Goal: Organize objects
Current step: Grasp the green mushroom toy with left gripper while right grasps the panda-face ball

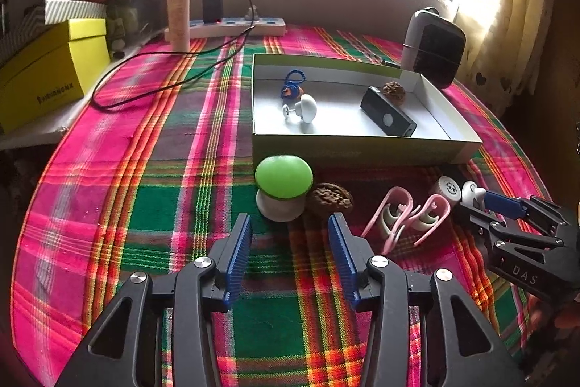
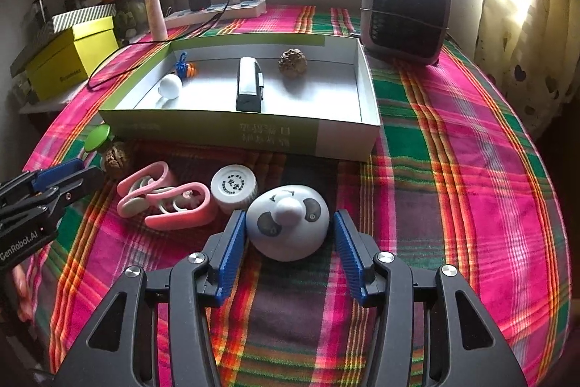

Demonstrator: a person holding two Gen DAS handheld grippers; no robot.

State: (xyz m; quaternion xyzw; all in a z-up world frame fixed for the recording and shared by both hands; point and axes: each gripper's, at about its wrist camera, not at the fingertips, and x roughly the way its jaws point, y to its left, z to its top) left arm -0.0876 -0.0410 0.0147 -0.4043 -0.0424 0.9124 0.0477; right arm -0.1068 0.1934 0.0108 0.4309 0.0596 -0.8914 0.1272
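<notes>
An open white-and-green box (image 2: 275, 133) holds a white knob (image 2: 170, 86), a blue-orange keychain (image 2: 185, 68), a black device (image 2: 248, 86) and a walnut (image 2: 291, 60). In front of it on the plaid cloth lie a green-capped mushroom toy (image 1: 284, 176), a second walnut (image 1: 330, 198), pink clips (image 1: 406, 216), a white cap (image 2: 233, 185) and a panda-faced dome (image 2: 286, 242). My right gripper (image 2: 286, 218) is open around the panda dome, with a thin gap at the right pad. My left gripper (image 1: 290, 223) is open and empty, just short of the mushroom toy and walnut.
A small heater (image 2: 406, 13) stands behind the box's right end. A power strip (image 1: 235, 26) with a charger and a looping black cable (image 1: 152, 86) lies at the back left, beside a cream tube (image 1: 179, 9) and a yellow box (image 1: 50, 71). A curtain (image 1: 514, 6) hangs at the right.
</notes>
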